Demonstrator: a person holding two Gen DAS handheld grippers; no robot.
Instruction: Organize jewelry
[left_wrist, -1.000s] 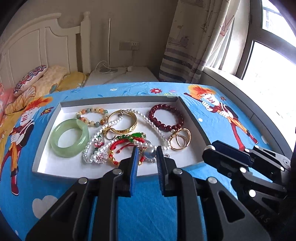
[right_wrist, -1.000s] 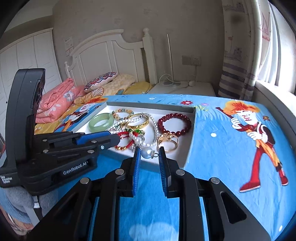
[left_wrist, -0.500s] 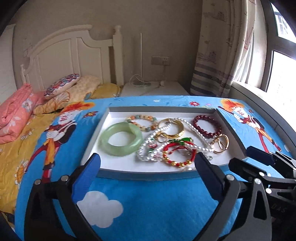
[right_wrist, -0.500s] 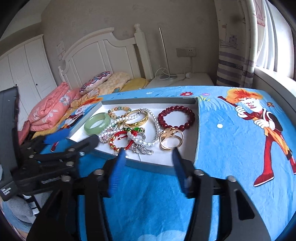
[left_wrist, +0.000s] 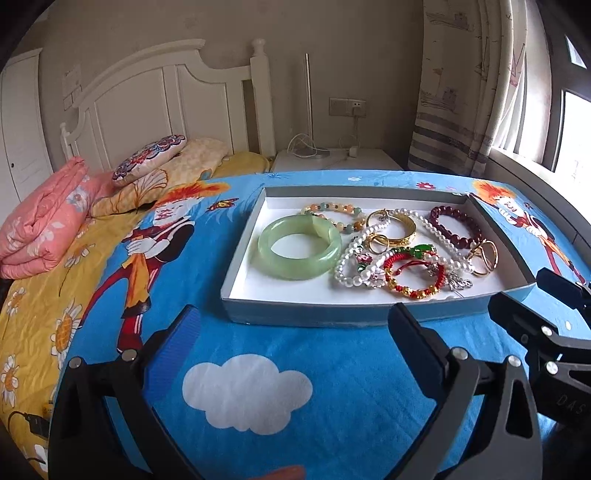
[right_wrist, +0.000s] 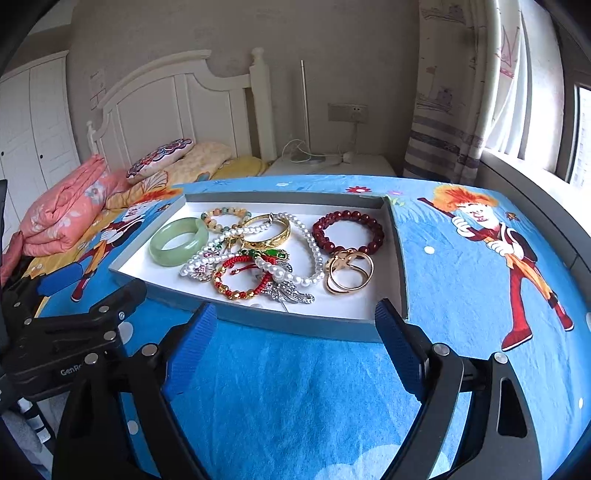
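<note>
A grey shallow tray (left_wrist: 295, 314) (right_wrist: 295, 325) with a white floor lies on the blue cartoon cloth. In it lie a green jade bangle (left_wrist: 299, 246) (right_wrist: 179, 241), a gold bangle (left_wrist: 397, 230) (right_wrist: 271, 230), a dark red bead bracelet (left_wrist: 456, 226) (right_wrist: 349, 230), a white pearl strand (left_wrist: 354, 271) (right_wrist: 310, 251), a red cord bracelet (left_wrist: 413, 275) (right_wrist: 242, 277) and gold rings (left_wrist: 484, 256) (right_wrist: 349, 275). My left gripper (left_wrist: 295, 336) is open and empty before the tray. My right gripper (right_wrist: 295, 332) is open and empty at the tray's near edge.
The cloth covers a table (left_wrist: 258, 387). A bed with a pink folded quilt (left_wrist: 40, 225) and pillows stands at the left. A white nightstand (left_wrist: 332, 158) and a curtain (left_wrist: 461, 92) are behind, a window sill (right_wrist: 535, 192) at the right.
Both grippers have opened wide from nearly shut and drawn back from the tray. The pearl seen between the fingers a second ago is no longer there.
</note>
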